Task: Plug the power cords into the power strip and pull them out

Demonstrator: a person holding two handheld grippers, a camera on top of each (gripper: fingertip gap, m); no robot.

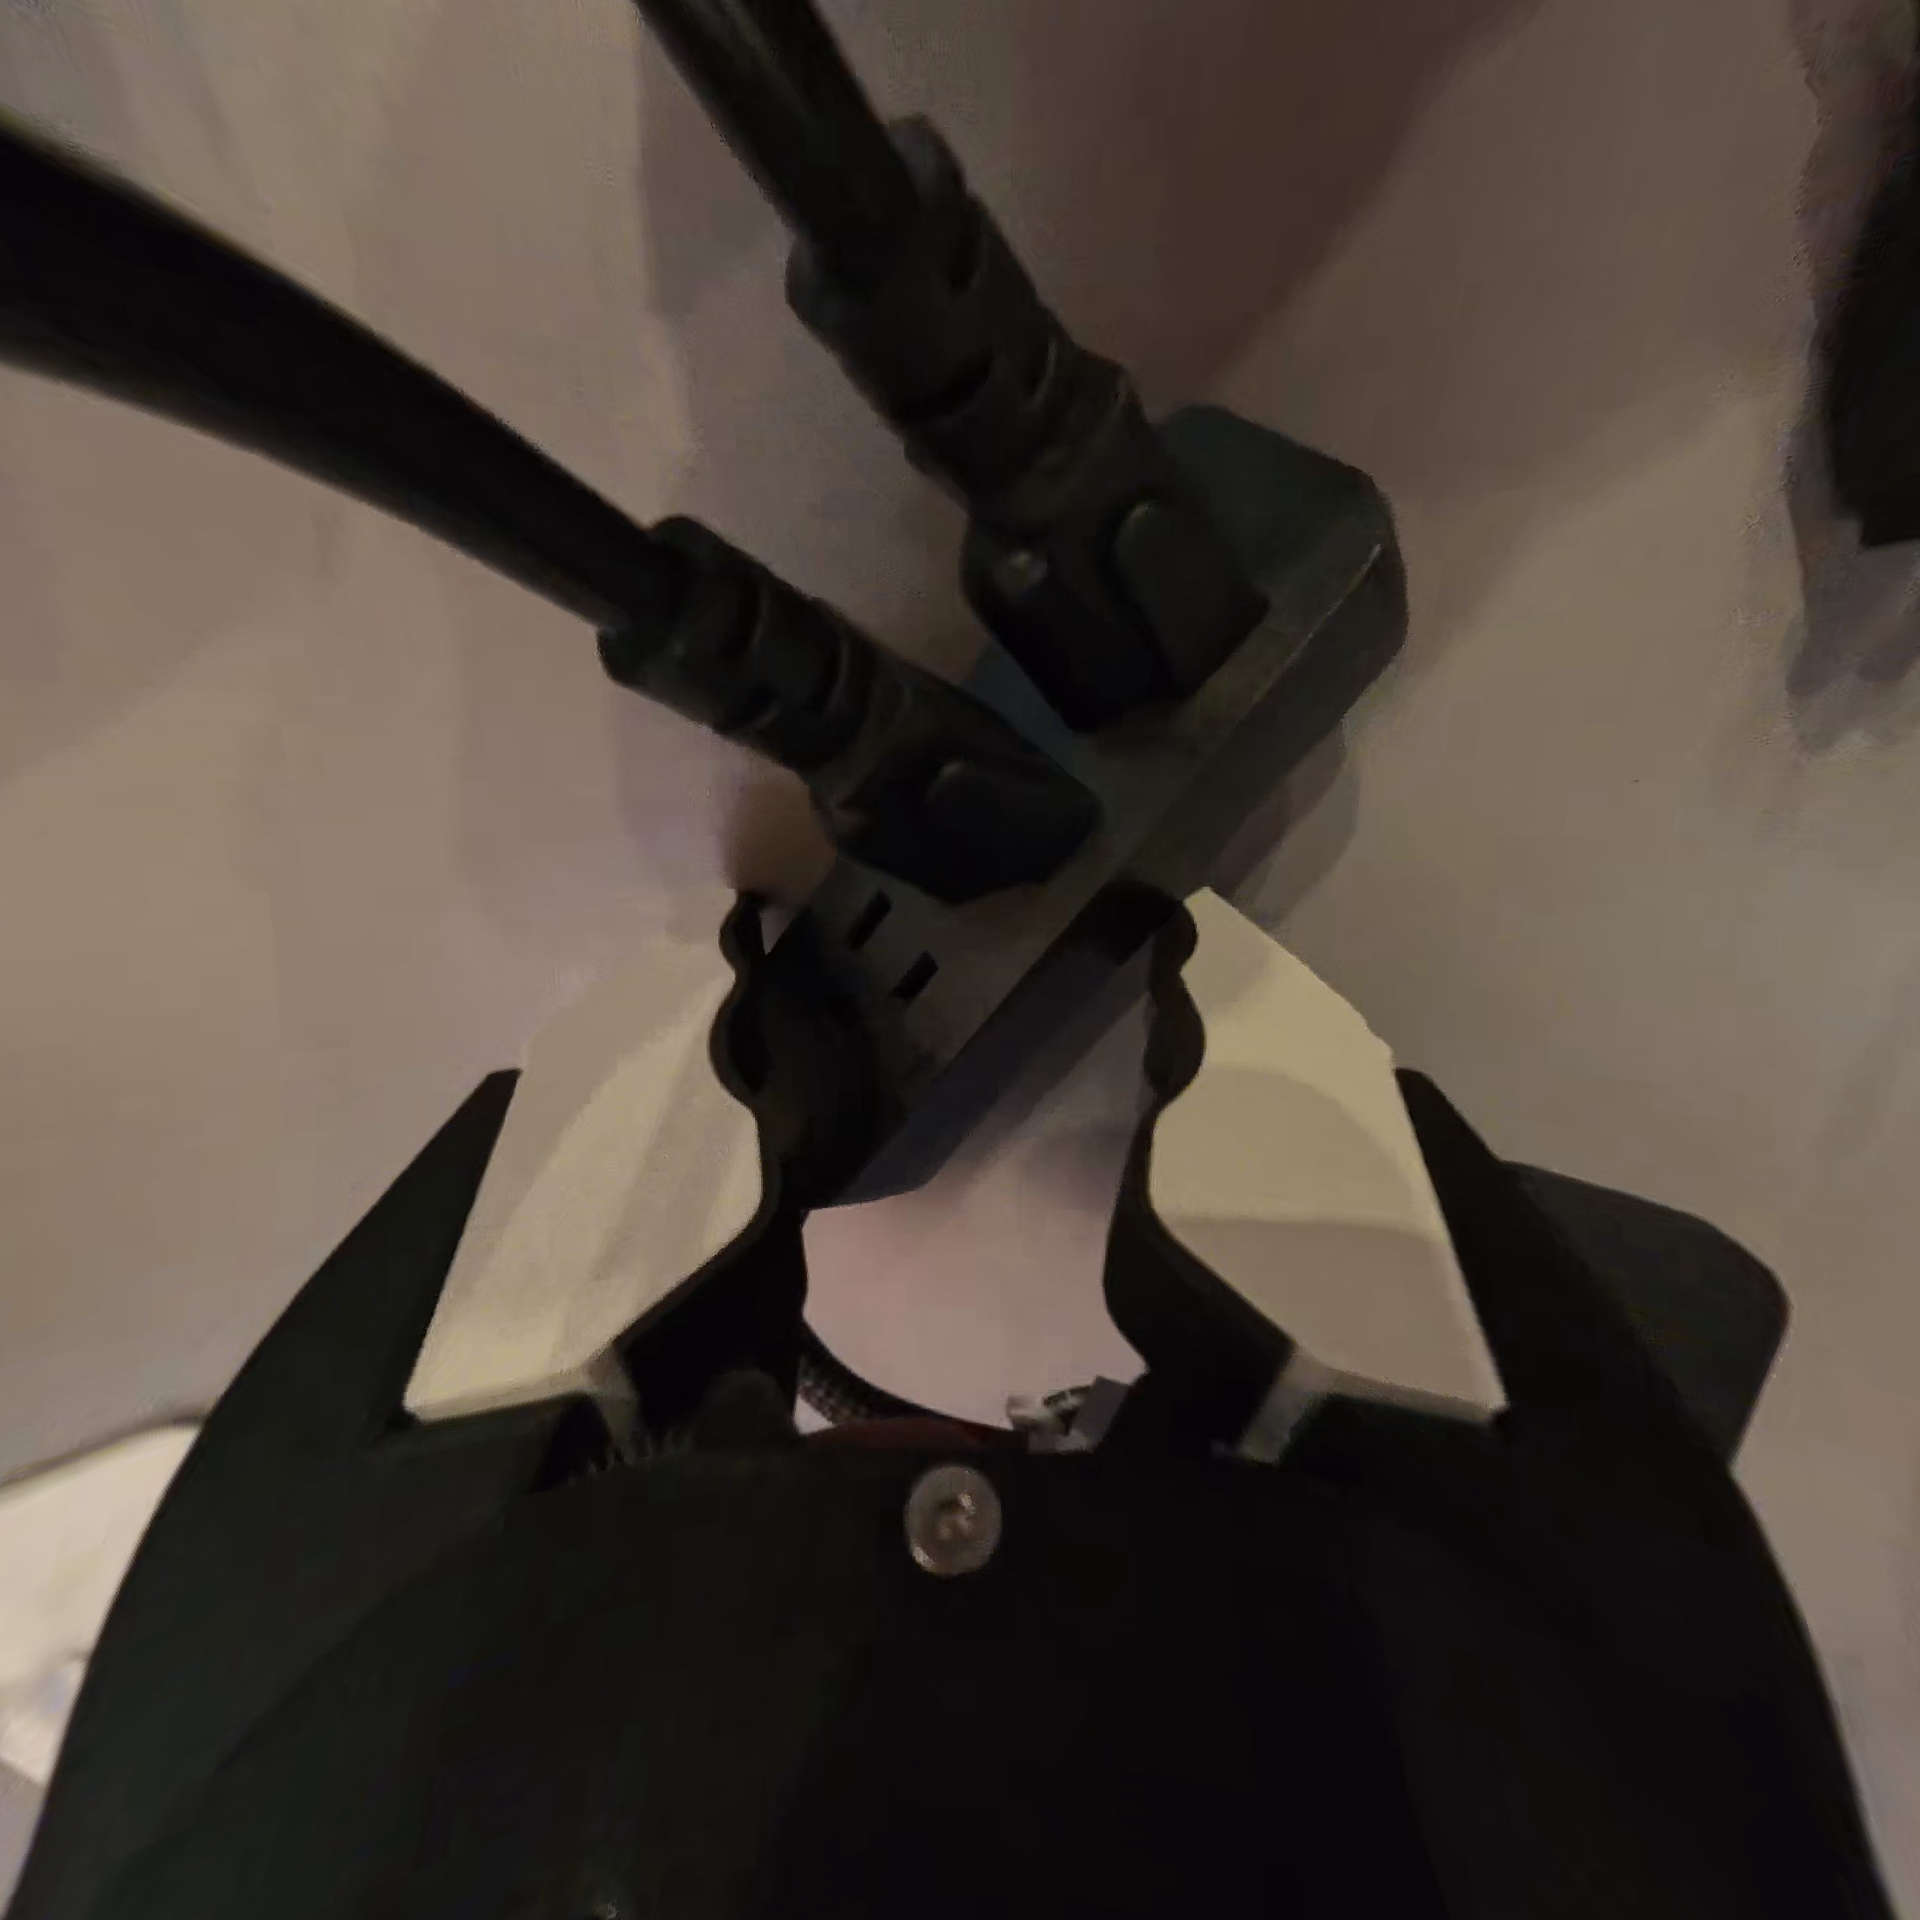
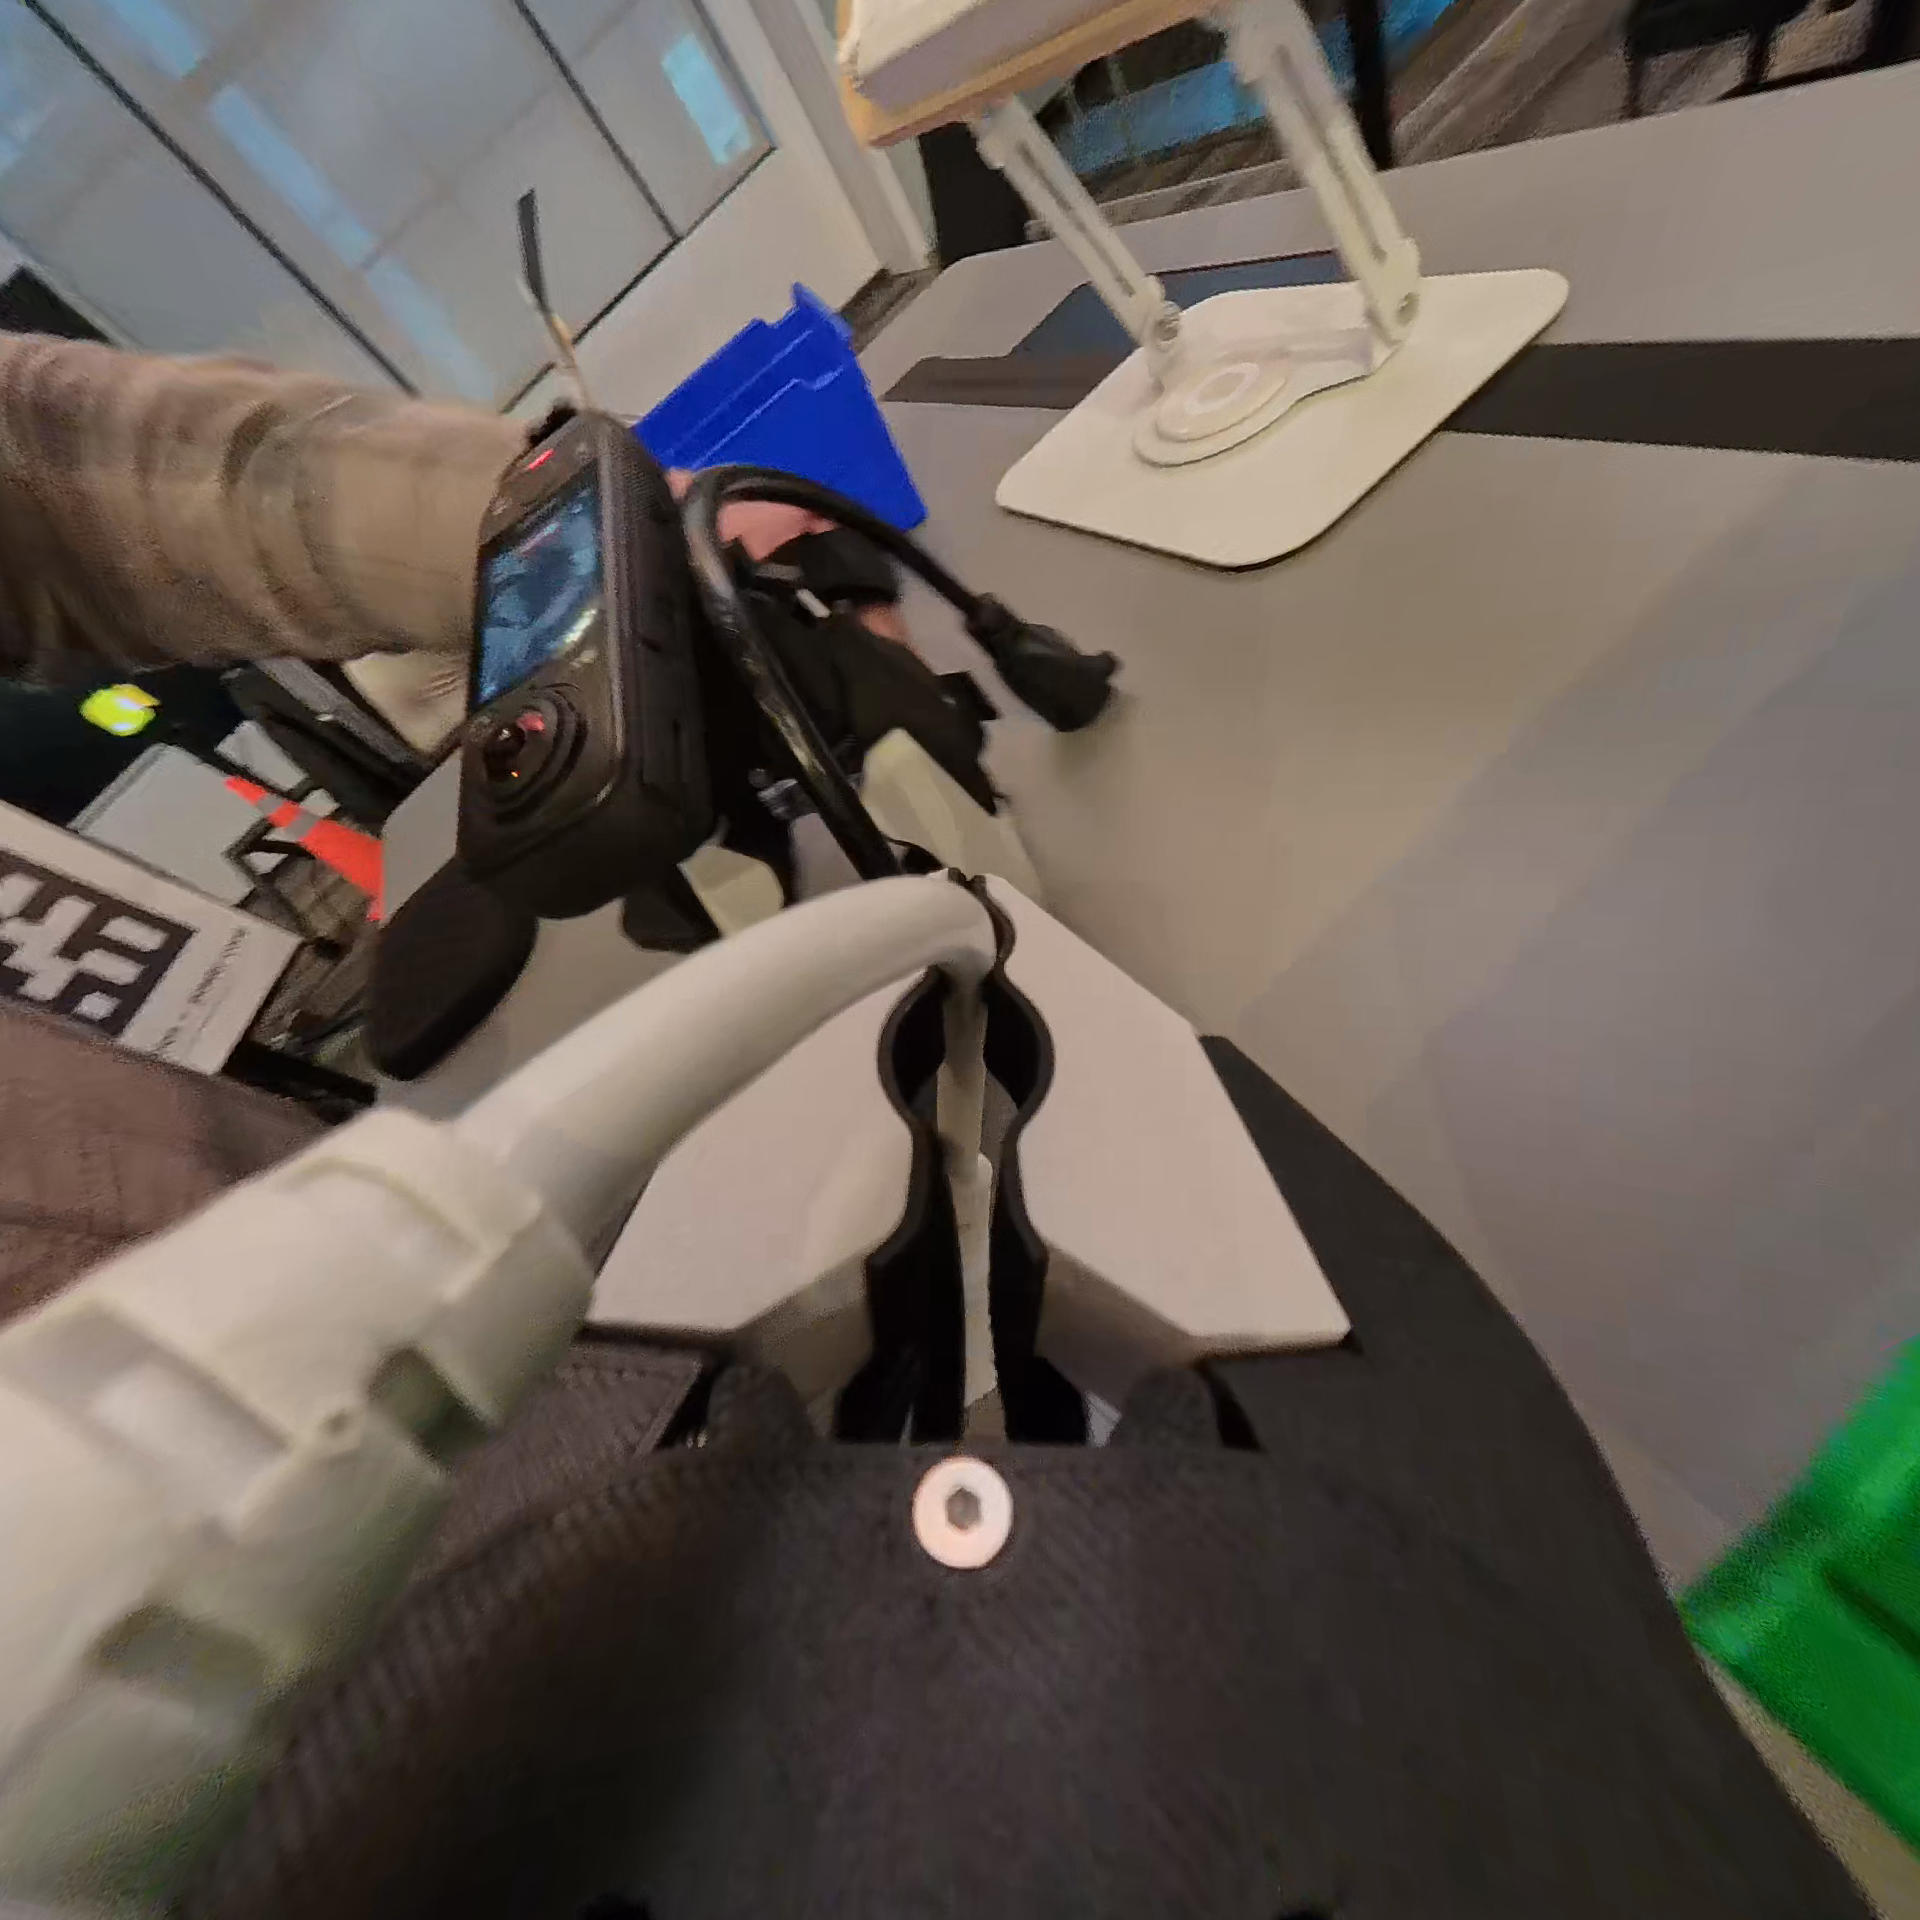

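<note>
While the dark rigid plastic power strip (image 1: pixel 1101 914) is clamped by the left claw (image 1: pixel 961 935), the stiff, springy white power cord (image 2: pixel 665 1029), clenched in the right claw (image 2: pixel 971 935), is better gripped at its plug.

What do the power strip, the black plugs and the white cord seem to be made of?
Power strip: dark hard plastic, dull sheen, crisp edges.
Black plugs: moulded rubbery plastic, matte, ribbed strain-relief collars.
White cord, pinched in the right hand-held gripper: flexible smooth jacket, probably PVC; it bends in an arc.
</note>
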